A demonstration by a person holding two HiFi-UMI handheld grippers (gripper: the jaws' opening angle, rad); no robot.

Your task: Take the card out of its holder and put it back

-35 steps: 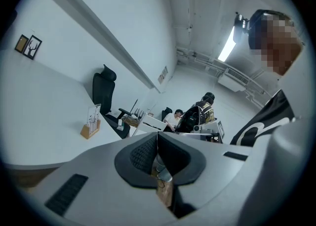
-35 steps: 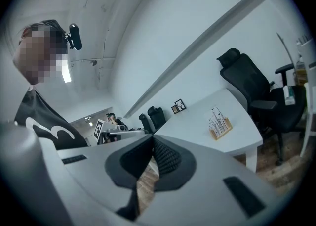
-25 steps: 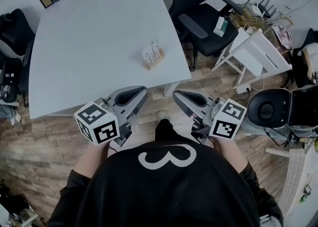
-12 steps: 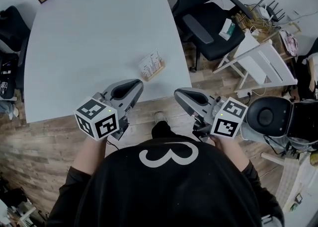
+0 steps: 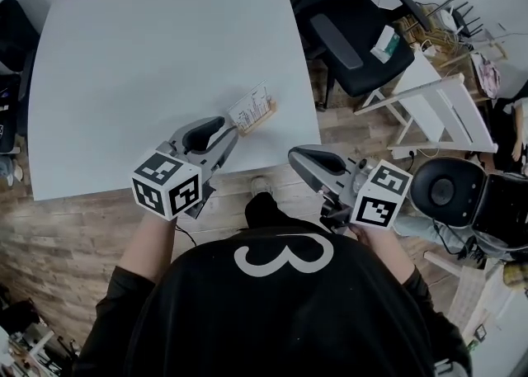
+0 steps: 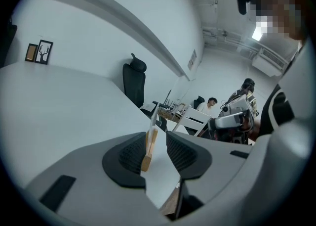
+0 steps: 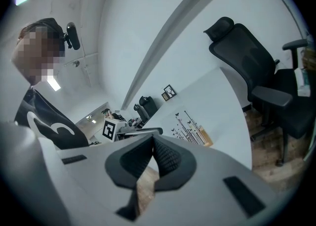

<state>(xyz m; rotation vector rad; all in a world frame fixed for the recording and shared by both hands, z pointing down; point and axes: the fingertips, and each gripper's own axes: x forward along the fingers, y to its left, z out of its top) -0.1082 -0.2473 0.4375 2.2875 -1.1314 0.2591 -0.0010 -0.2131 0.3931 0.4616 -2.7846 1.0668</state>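
The card (image 5: 250, 106) stands in its wooden holder (image 5: 259, 119) near the front edge of the table (image 5: 148, 54). In the left gripper view it is edge-on, a thin sliver whose print cannot be read. The left gripper (image 5: 230, 134) has just been opening its jaws, and they frame the holder without pressing it; whether it sits inside the gap or just beyond is unclear. The right gripper (image 5: 299, 157) hangs past the table edge, its jaws pressed together and empty.

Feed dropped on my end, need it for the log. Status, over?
Left hand-held gripper: jaws just been opening, holder between them, ungripped. Right hand-held gripper shut, empty. Card seated in holder. Nothing in the way.
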